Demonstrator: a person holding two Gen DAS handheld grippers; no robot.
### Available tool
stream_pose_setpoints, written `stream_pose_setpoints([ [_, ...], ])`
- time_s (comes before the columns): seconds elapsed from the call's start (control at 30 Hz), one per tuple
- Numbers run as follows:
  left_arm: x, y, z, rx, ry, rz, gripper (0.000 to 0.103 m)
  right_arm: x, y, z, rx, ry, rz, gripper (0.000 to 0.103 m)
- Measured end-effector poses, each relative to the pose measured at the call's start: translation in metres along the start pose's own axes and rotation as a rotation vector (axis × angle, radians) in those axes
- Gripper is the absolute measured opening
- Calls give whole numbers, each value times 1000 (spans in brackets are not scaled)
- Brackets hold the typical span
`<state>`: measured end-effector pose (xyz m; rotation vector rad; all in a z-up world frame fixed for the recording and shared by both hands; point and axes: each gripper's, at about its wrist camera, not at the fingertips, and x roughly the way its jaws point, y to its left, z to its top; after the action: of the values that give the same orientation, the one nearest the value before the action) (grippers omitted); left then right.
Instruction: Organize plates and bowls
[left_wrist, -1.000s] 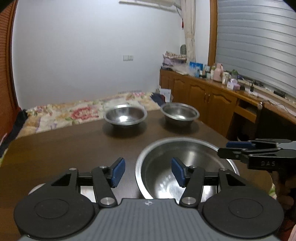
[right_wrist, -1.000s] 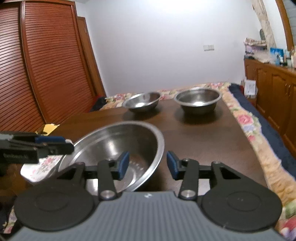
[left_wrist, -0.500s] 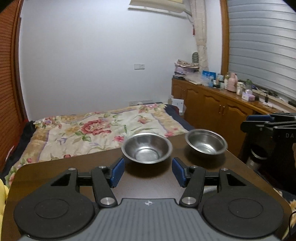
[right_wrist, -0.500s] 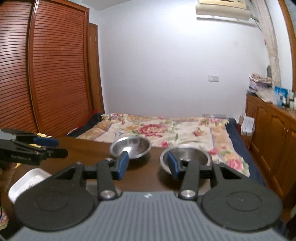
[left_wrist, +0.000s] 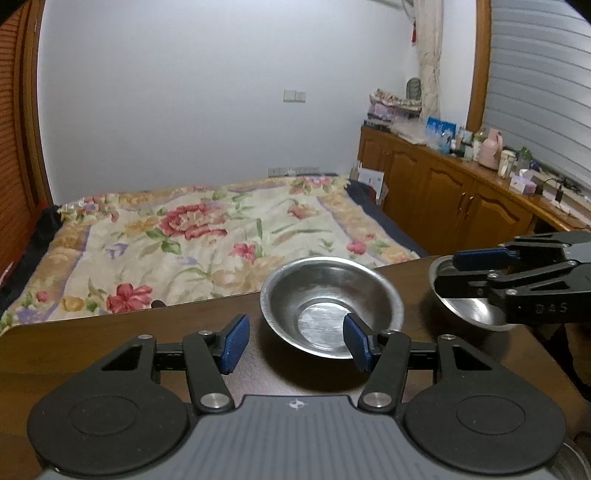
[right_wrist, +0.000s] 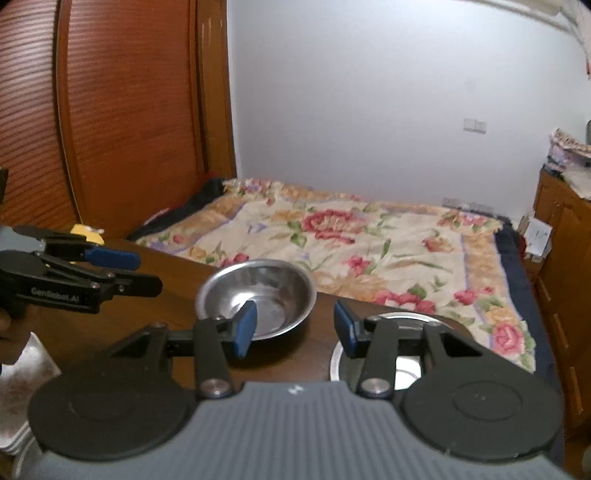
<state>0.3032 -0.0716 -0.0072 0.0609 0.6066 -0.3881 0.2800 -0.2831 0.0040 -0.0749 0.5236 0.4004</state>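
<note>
Holding a hand-held gripper in each hand, we look out over a dark wooden tabletop. Nearest us, the left hand-held gripper has its blue pads parted around empty air, gripping nothing; its right pad overlaps the near rim of a steel bowl sitting just ahead. The right hand-held gripper is likewise parted and empty. From its camera, a second steel bowl lies mostly hidden under its right finger, beside the first bowl. White dishes sit at the tabletop's left edge. Seen from the right camera, the left gripper's side reads "GenRobot.AI"; from the left camera, the right gripper's shows "DAS". Beyond lies a bed with a floral quilt, then wooden cabinets.
</note>
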Motion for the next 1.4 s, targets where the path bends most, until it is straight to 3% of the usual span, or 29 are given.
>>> stream_pose_setpoints([
  [0.33, 39, 14, 3, -38, 73, 4, 48, 52, -2, 12, 4, 111, 14, 47],
  [0.4, 43, 15, 3, -56, 96, -2, 34, 56, -2, 12, 6, 131, 19, 47],
  [0.47, 48, 18, 2, -78, 116, -7, 30, 59, -1, 12, 11, 144, 45, 42],
  [0.73, 52, 18, -2, -77, 144, -6, 25, 68, 9, 13, 5, 189, 42, 39],
  [0.87, 47, 22, -1, -108, 162, 8, 24, 69, 14, 12, -12, 209, 36, 28],
  [0.9, 42, 22, 1, -112, 151, -1, 24, 68, 14, 13, -12, 201, 31, 22],
  [1.03, 29, 22, 8, -100, 126, 4, 24, 49, 21, 19, -43, 133, 28, 21],
  [1.4, -22, 14, 23, -98, 31, -28, 24, 19, 6, 25, 122, 57, 114, 21],
])
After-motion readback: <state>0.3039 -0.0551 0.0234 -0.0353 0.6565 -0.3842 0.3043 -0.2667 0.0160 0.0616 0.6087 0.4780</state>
